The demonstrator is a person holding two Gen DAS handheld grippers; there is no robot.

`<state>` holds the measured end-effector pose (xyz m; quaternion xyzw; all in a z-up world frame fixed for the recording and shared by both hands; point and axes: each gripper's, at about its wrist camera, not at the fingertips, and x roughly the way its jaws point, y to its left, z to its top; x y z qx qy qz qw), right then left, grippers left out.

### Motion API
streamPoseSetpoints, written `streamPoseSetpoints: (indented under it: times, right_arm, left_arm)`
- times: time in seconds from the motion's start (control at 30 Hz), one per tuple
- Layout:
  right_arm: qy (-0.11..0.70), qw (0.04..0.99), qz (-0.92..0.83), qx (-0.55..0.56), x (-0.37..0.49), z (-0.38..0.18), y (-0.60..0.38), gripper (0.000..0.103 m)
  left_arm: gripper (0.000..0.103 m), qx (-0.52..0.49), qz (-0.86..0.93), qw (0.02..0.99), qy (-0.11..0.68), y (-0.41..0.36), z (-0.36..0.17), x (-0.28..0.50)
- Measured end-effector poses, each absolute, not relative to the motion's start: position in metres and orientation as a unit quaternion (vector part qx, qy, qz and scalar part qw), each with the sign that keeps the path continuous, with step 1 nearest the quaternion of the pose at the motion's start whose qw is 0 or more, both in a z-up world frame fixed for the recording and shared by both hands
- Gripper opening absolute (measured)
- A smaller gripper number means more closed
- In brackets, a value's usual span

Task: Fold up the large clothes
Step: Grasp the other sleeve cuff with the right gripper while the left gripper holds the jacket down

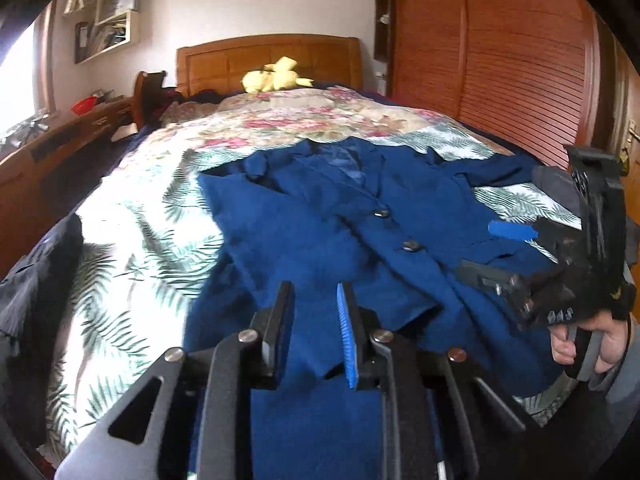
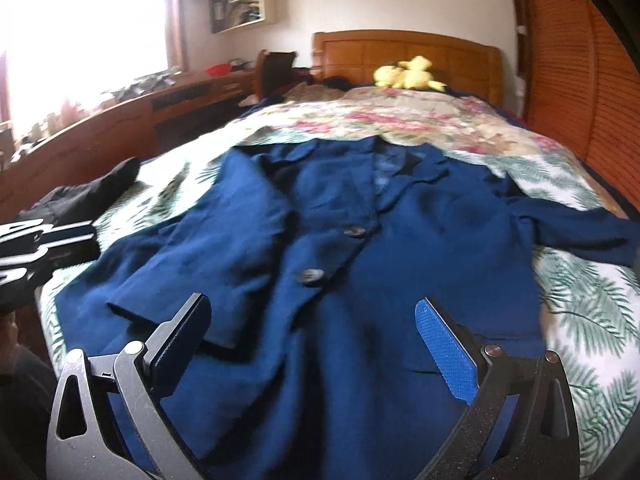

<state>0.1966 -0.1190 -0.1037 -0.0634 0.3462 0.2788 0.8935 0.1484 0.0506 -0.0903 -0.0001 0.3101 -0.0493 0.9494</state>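
A navy blue jacket (image 1: 360,220) (image 2: 400,240) lies face up on the leaf-patterned bedspread (image 1: 132,240) (image 2: 580,312), collar toward the headboard, two dark buttons showing. One sleeve is folded across its front, cuff near me (image 2: 168,312); the other sleeve (image 2: 580,232) stretches out to the right. My left gripper (image 1: 316,296) hovers over the jacket's near hem, its jaws opening to a narrow gap with no cloth between them. My right gripper (image 2: 312,302) stands wide open above the lower front of the jacket, nothing in it. It shows in the left wrist view as the right gripper (image 1: 492,254), held by a hand (image 1: 592,340).
A dark garment (image 1: 36,272) (image 2: 88,196) lies at the bed's left edge. A yellow plush toy (image 1: 276,74) (image 2: 404,74) sits by the wooden headboard (image 1: 268,56). A slatted wooden wardrobe (image 1: 500,60) stands on the right, a desk (image 2: 120,120) on the left.
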Motion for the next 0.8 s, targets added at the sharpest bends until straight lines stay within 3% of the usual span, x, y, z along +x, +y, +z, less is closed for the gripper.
streamPoseSetpoints:
  times: [0.57,0.67,0.8]
  right_arm:
    - [0.385,0.794,0.444,-0.155,0.164,-0.147,0.022,0.083]
    - [0.397,0.796,0.427,-0.162,0.17,-0.153,0.025,0.07]
    - [0.399,0.803,0.42,-0.14,0.179,-0.149,0.012,0.031]
  left_arm:
    - [0.019,-0.04,0.02,0.953,0.298,0.122,-0.094,0.13]
    - [0.019,-0.039,0.022,0.953,0.299,0.122,-0.095,0.13]
    - [0.019,-0.034,0.021,0.954,0.298,0.116,-0.095,0.131]
